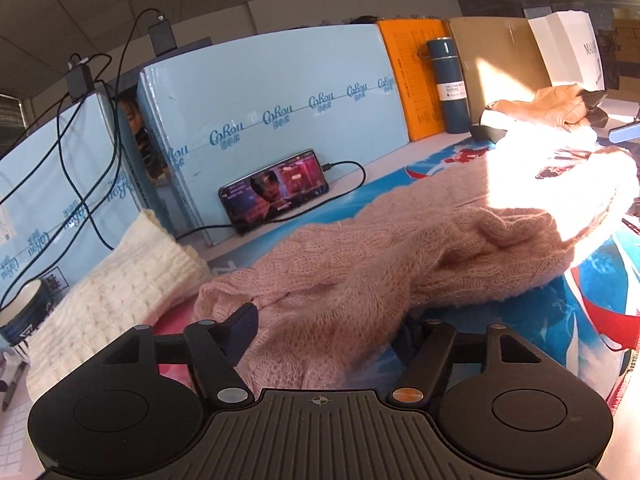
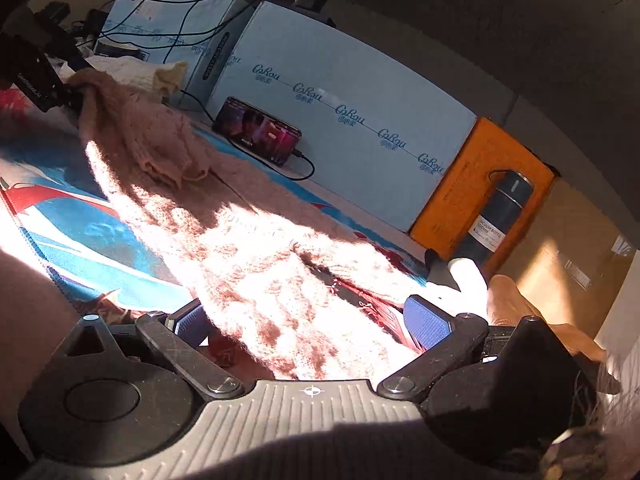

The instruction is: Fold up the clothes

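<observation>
A fuzzy pink knit sweater [image 1: 380, 252] lies stretched across a blue, red and white printed mat [image 1: 560, 308]. My left gripper [image 1: 328, 320] is open with the sweater's near end bunched between its fingers. In the right wrist view the same sweater [image 2: 256, 248] runs from my right gripper [image 2: 308, 320] away to the left gripper [image 2: 36, 80] at the far left. My right gripper is open and the sunlit end of the sweater lies between its blue pads [image 2: 428, 322].
A folded cream knit [image 1: 112, 280] lies left of the sweater beside a mug [image 1: 24, 312]. Light blue boxes [image 1: 272, 120], an orange box [image 1: 416, 76], a dark flask [image 1: 448, 84] and a charging phone [image 1: 276, 190] line the back. Tan clothing [image 1: 556, 108] lies at the far right.
</observation>
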A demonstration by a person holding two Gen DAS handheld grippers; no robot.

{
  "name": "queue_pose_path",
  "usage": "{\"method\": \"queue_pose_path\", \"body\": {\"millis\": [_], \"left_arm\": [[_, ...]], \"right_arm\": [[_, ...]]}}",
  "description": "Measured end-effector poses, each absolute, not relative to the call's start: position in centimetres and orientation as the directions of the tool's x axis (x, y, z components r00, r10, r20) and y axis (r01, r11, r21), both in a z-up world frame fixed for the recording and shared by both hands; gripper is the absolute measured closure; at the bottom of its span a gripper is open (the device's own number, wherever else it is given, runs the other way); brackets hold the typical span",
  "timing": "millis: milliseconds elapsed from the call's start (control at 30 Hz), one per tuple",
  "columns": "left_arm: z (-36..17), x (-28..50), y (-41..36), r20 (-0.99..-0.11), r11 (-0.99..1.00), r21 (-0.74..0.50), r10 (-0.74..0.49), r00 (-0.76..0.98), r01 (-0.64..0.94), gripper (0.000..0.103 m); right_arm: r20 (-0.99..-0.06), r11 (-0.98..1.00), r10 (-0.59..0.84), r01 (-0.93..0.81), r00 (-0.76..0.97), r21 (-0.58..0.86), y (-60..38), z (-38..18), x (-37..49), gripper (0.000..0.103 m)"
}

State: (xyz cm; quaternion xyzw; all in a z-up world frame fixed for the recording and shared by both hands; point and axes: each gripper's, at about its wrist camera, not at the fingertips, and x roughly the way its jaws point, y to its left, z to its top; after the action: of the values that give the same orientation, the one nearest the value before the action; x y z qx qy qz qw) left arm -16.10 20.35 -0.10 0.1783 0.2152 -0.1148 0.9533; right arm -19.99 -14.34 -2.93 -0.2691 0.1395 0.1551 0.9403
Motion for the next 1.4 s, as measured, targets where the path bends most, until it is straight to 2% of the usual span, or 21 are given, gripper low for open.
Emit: {"method": "queue_pose_path", "body": {"millis": [33,67,133,167,267,333,467,567,667,800,900,933,967,1000,1033,1067,1100,1233,1300,1400], "left_arm": [[-0.1,-16.1,20.4,-0.452,0.91,0.283,-0.151,0.879,0.302,0.063],[0.0,-16.1,20.4,-0.454,0.91,0.276,-0.161,0.876,0.31,0.071],[-0.1,-16.4,20.3,-0.455,0.902,0.272,-0.185,0.871,0.334,0.075],[-0.2,-16.7,20.2,-0.458,0.898,0.271,-0.196,0.867,0.346,0.08],[-0.1,-17.6,20.2,-0.463,0.898,0.257,-0.21,0.861,0.357,0.087],[0.4,-18.6,20.5,-0.456,0.907,0.217,-0.233,0.859,0.362,0.087],[1.6,-19.0,21.0,-0.404,0.939,0.15,-0.227,0.886,0.309,0.087],[2.5,-17.0,21.9,-0.374,0.971,0.036,-0.207,0.904,0.237,0.087],[3.1,-14.3,22.7,-0.366,0.984,-0.059,-0.178,0.913,0.168,0.086],[3.0,-10.8,23.2,-0.413,0.984,-0.147,-0.155,0.898,0.102,0.082],[2.4,-8.5,23.5,-0.464,0.979,-0.186,-0.163,0.871,0.085,0.079],[2.1,-7.8,23.6,-0.471,0.976,-0.206,-0.165,0.866,0.074,0.079],[1.8,-7.2,23.8,-0.477,0.972,-0.227,-0.168,0.863,0.064,0.077],[1.4,-6.8,24.1,-0.475,0.967,-0.249,-0.17,0.863,0.054,0.076],[1.1,-6.6,24.3,-0.471,0.965,-0.259,-0.164,0.867,0.042,0.074],[0.7,-6.5,24.5,-0.47,0.963,-0.266,-0.159,0.868,0.033,0.067],[0.3,-6.5,24.6,-0.47,0.962,-0.273,-0.155,0.869,0.024,0.056],[-0.3,-6.3,25.7,-0.459,0.94,-0.341,-0.189,0.868,0.025,0.043],[-0.4,-6.4,26.1,-0.446,0.93,-0.368,-0.201,0.872,0.027,0.031],[-0.5,-6.4,25.8,-0.441,0.936,-0.351,-0.203,0.875,0.04,0.027]], "right_arm": [[-0.341,0.816,0.187,-0.339,0.921,-0.468,-15.0,-3.0,-19.9,0.029],[-0.338,0.825,0.162,-0.315,0.927,-0.47,-15.7,-3.0,-19.8,0.055],[-0.34,0.858,0.162,-0.302,0.926,-0.416,-16.9,-3.2,-19.7,0.08],[-0.339,0.869,0.176,-0.308,0.924,-0.387,-17.3,-3.2,-19.8,0.084],[-0.327,0.9,0.218,-0.319,0.92,-0.297,-18.2,-3.2,-20.4,0.089],[-0.302,0.922,0.25,-0.321,0.92,-0.215,-19.2,-2.8,-20.6,0.091],[-0.24,0.947,0.296,-0.317,0.924,-0.052,-21.0,-1.6,-20.5,0.091],[-0.196,0.95,0.31,-0.31,0.93,0.032,-21.2,-0.6,-19.0,0.091],[-0.2,0.953,0.304,-0.297,0.932,0.063,-20.9,0.2,-17.0,0.091],[-0.269,0.946,0.313,-0.276,0.911,0.168,-21.4,1.0,-13.6,0.086],[-0.324,0.957,0.277,-0.229,0.905,0.179,-21.8,1.1,-11.5,0.07],[-0.346,0.962,0.262,-0.212,0.901,0.175,-21.9,1.1,-10.9,0.059],[-0.368,0.967,0.238,-0.185,0.899,0.175,-22.2,0.9,-10.1,0.053],[-0.385,0.97,0.223,-0.163,0.895,0.182,-22.6,0.7,-9.6,0.051],[-0.401,0.973,0.199,-0.131,0.894,0.191,-23.1,0.5,-9.2,0.045],[-0.412,0.975,0.174,-0.099,0.894,0.198,-23.6,0.4,-9.1,0.037],[-0.421,0.975,0.158,-0.074,0.893,0.208,-24.2,0.3,-8.9,0.034],[-0.446,0.958,0.082,0.054,0.891,0.283,-27.2,-0.5,-8.8,0.031],[-0.463,0.935,0.067,0.106,0.884,0.337,-28.5,-0.9,-8.9,0.031],[-0.463,0.899,0.101,0.118,0.88,0.421,-29.7,-1.6,-9.3,0.028]]}}
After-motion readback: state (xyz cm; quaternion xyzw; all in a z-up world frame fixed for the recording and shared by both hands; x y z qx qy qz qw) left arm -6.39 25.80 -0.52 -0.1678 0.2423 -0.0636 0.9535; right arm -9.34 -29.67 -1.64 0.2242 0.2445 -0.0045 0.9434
